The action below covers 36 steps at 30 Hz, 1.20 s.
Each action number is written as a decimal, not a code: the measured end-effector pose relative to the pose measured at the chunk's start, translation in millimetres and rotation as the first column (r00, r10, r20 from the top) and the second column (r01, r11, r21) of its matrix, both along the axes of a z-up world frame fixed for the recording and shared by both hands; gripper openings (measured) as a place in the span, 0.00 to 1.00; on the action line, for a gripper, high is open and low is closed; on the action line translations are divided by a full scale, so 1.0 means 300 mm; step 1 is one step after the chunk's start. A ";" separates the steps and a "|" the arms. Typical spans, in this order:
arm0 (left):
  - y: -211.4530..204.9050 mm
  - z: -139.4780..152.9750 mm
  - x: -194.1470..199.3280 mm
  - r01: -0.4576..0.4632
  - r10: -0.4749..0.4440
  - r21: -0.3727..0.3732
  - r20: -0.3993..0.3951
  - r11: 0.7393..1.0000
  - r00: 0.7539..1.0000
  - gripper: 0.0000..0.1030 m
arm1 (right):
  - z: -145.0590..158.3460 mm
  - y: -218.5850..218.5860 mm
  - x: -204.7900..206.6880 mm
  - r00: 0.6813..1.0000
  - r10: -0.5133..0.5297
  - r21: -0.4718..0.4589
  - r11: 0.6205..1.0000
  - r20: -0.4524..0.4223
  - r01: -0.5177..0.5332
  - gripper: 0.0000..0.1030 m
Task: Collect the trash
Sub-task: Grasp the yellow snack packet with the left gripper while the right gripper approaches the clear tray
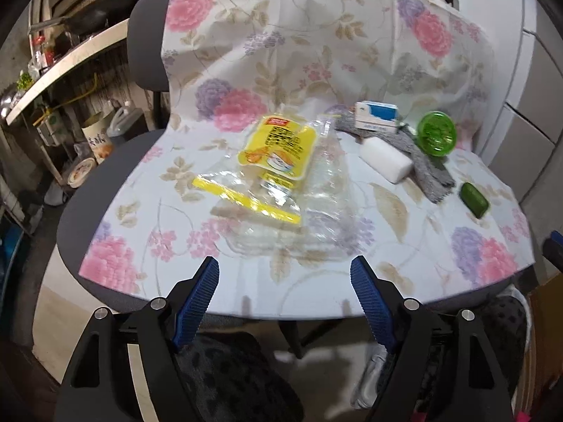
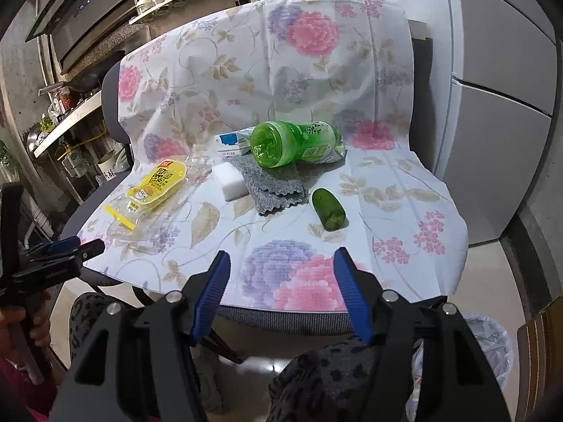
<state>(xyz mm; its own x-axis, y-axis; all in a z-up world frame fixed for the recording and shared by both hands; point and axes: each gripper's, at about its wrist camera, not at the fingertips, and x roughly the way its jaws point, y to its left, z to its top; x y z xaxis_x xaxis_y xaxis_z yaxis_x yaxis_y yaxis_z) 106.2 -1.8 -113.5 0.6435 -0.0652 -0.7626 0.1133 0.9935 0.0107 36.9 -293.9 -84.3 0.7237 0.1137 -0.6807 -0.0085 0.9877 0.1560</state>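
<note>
A chair seat covered by a floral cloth [image 1: 316, 70] holds the items. A clear plastic wrapper with a yellow label [image 1: 278, 147] lies at the left; it also shows in the right wrist view [image 2: 158, 184]. A green plastic bottle [image 2: 292, 142] lies on its side at the back, seen end-on in the left wrist view [image 1: 436, 133]. A small dark green piece [image 2: 329, 209] lies at the right. My left gripper [image 1: 285, 277] is open and empty, just short of the wrapper. My right gripper [image 2: 281, 267] is open and empty above the seat's front edge.
A white sponge block [image 2: 232, 181], a grey cloth [image 2: 274, 184] and a blue-white box [image 2: 232, 142] lie mid-seat. A bin lined with a clear bag [image 2: 489, 344] stands on the floor at the right. Kitchen shelves [image 1: 63, 66] are at the left, a fridge [image 2: 499, 105] at the right.
</note>
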 end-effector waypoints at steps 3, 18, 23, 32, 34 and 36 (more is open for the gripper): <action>-0.002 -0.003 0.055 -0.006 0.006 0.027 0.004 1.000 1.000 0.75 | -0.014 0.003 0.026 1.000 0.010 0.007 1.000 -0.014 -0.009 0.60; -0.058 -0.073 0.310 0.037 -0.034 0.093 -0.034 0.995 0.999 0.75 | -0.040 -0.014 0.204 1.000 0.005 0.021 1.000 -0.023 -0.005 0.60; -0.077 -0.118 0.382 0.054 -0.049 0.149 -0.038 0.987 0.998 0.75 | -0.055 -0.011 0.248 0.999 0.011 0.021 1.000 -0.036 -0.010 0.60; -0.066 -0.153 0.428 0.085 -0.079 0.102 -0.062 0.991 0.995 0.41 | -0.079 -0.016 0.256 0.999 0.008 0.027 1.000 -0.052 -0.006 0.60; -0.076 -0.152 0.430 0.094 -0.088 0.106 -0.062 0.990 0.994 0.23 | -0.078 -0.017 0.248 0.999 0.005 0.028 1.000 -0.052 -0.004 0.60; -0.075 -0.137 0.423 0.089 -0.085 0.093 -0.047 0.992 0.995 0.04 | -0.069 -0.014 0.235 0.999 0.007 0.022 1.000 -0.045 -0.006 0.60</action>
<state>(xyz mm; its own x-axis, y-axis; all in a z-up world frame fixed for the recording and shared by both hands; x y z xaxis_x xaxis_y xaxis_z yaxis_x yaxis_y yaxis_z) 233.0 -24.3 -154.6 0.6049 -0.0458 -0.7950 0.2016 0.9746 0.0973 107.5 -298.1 -105.0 0.6919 0.1337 -0.7095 -0.0076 0.9840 0.1780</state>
